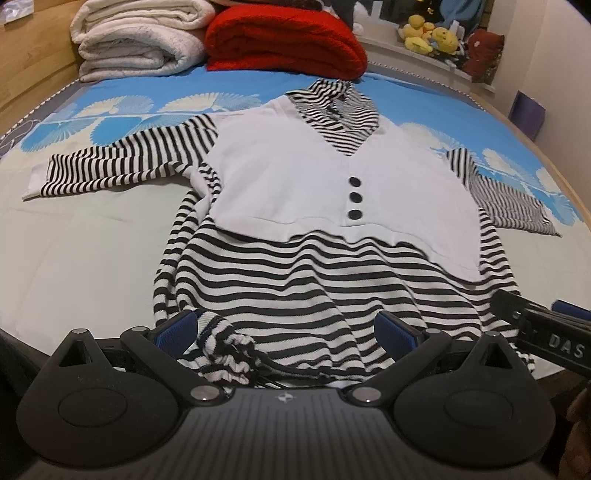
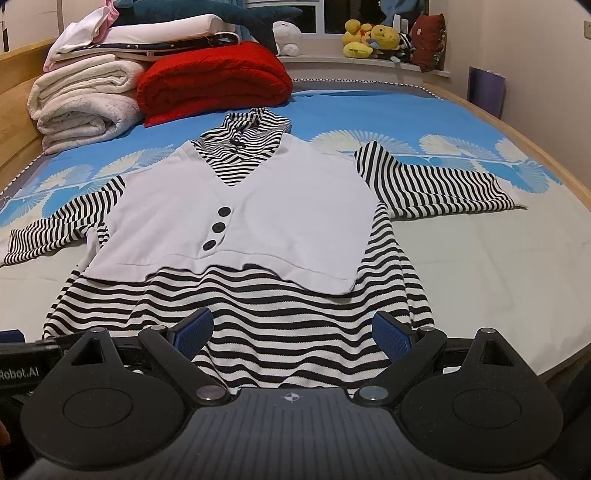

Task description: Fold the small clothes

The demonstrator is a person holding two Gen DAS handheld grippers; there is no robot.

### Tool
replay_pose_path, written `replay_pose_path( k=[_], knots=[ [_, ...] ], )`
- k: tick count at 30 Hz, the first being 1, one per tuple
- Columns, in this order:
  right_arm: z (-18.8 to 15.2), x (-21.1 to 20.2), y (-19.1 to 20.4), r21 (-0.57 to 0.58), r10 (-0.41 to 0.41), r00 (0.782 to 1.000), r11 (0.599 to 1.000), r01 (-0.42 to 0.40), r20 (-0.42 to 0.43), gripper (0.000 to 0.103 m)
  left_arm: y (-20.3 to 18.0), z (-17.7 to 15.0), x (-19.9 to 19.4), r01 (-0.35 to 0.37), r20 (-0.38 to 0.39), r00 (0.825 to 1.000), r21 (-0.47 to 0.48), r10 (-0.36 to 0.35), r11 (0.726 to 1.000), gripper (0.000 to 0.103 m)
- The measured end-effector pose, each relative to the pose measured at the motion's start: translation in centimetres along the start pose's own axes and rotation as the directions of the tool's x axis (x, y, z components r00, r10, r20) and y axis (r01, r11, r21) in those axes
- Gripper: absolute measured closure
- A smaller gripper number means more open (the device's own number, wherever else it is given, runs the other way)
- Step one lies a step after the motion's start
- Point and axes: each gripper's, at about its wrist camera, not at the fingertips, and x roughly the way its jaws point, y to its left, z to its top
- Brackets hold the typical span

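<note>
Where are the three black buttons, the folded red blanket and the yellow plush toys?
three black buttons (image 2: 218,226): right wrist view, middle button.
folded red blanket (image 2: 214,79): right wrist view, top fold.
yellow plush toys (image 1: 419,35): left wrist view, leftmost toy.

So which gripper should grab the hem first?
Left, probably. The left gripper is open, with a bunched fold of hem raised between its fingers, ready to pinch. The right gripper, also open, has only flat hem under it.

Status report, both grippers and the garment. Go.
Left gripper open, right gripper open, both at hem. Striped top flat, sleeves out, unfolded. Nothing blocking.
</note>
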Motion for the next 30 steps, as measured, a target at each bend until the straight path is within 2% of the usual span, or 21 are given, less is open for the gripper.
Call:
replay_pose_path(
  k=[2,4,7,9,10,11,12,13,14,15,18,21,24,26,30],
  knots=[
    [0.1,0.7,-0.3,-0.007,-0.020,1.000,1.000,0.020,-0.010,0.010,0.4,0.3,0.9,-0.016,-0.022,1.000,-0.010,0.016,1.000,0.001],
    [0.2,2.1,-1.3,0.003,-0.084,0.996,0.996,0.084,-0.043,0.010,1.3,0.7,2.2,-0.057,-0.052,0.997,-0.036,0.055,0.998,0.001],
    [0.1,5.1,-3.9,0.109,-0.145,0.983,0.982,0.157,-0.111,0.010,3.4,1.0,4.1,-0.156,-0.126,0.981,-0.080,0.146,0.984,0.002],
    [-0.3,6.7,-5.4,0.177,-0.159,0.976,0.967,0.184,-0.148,0.015,4.8,0.8,4.8,-0.209,-0.128,0.972,-0.101,0.195,0.973,0.011],
    [-0.6,7.4,-6.2,0.197,-0.179,0.966,0.956,0.216,-0.186,0.020,5.3,0.4,5.2,-0.218,-0.160,0.967,-0.110,0.199,0.970,0.015],
    [-0.8,7.7,-6.8,0.198,-0.207,0.952,0.947,0.252,-0.223,0.023,5.6,0.0,5.5,-0.202,-0.219,0.960,-0.118,0.173,0.972,0.024],
    [-1.1,8.2,-7.5,0.218,-0.211,0.943,0.938,0.269,-0.257,0.033,5.8,-0.3,5.6,-0.186,-0.254,0.955,-0.122,0.150,0.975,0.035],
    [-1.5,8.6,-8.3,0.247,-0.199,0.937,0.930,0.273,-0.287,0.052,5.9,-0.6,5.7,-0.159,-0.271,0.955,-0.130,0.119,0.979,0.040],
    [-1.9,8.8,-9.1,0.274,-0.189,0.932,0.921,0.278,-0.310,0.062,6.0,-0.8,5.6,-0.138,-0.275,0.956,-0.129,0.098,0.982,0.048],
    [-2.2,9.0,-9.6,0.298,-0.179,0.931,0.913,0.278,-0.318,0.069,5.9,-1.0,5.5,-0.128,-0.276,0.957,-0.115,0.092,0.985,0.051],
    [-2.0,8.6,-9.3,0.264,-0.199,0.930,0.922,0.285,-0.309,0.074,5.6,-1.3,5.7,-0.094,-0.308,0.950,-0.106,0.058,0.990,0.052],
    [-1.7,8.2,-8.9,0.252,-0.209,0.926,0.922,0.293,-0.313,0.071,5.5,-1.2,5.6,-0.069,-0.308,0.951,-0.109,0.032,0.992,0.051],
    [-0.7,6.8,-8.7,0.245,-0.256,0.933,0.916,0.318,-0.253,0.060,5.9,-0.3,4.6,-0.033,-0.254,0.967,-0.154,-0.007,0.987,0.048],
    [0.2,5.5,-8.0,0.228,-0.269,0.951,0.926,0.299,-0.154,0.057,6.2,0.8,2.9,-0.025,-0.173,0.985,-0.154,-0.002,0.988,0.046],
    [2.0,3.3,-6.4,0.162,-0.207,0.978,0.966,0.200,0.031,0.056,7.2,4.7,-0.3,0.027,-0.048,0.998,-0.174,-0.036,0.984,0.039]
  ],
)
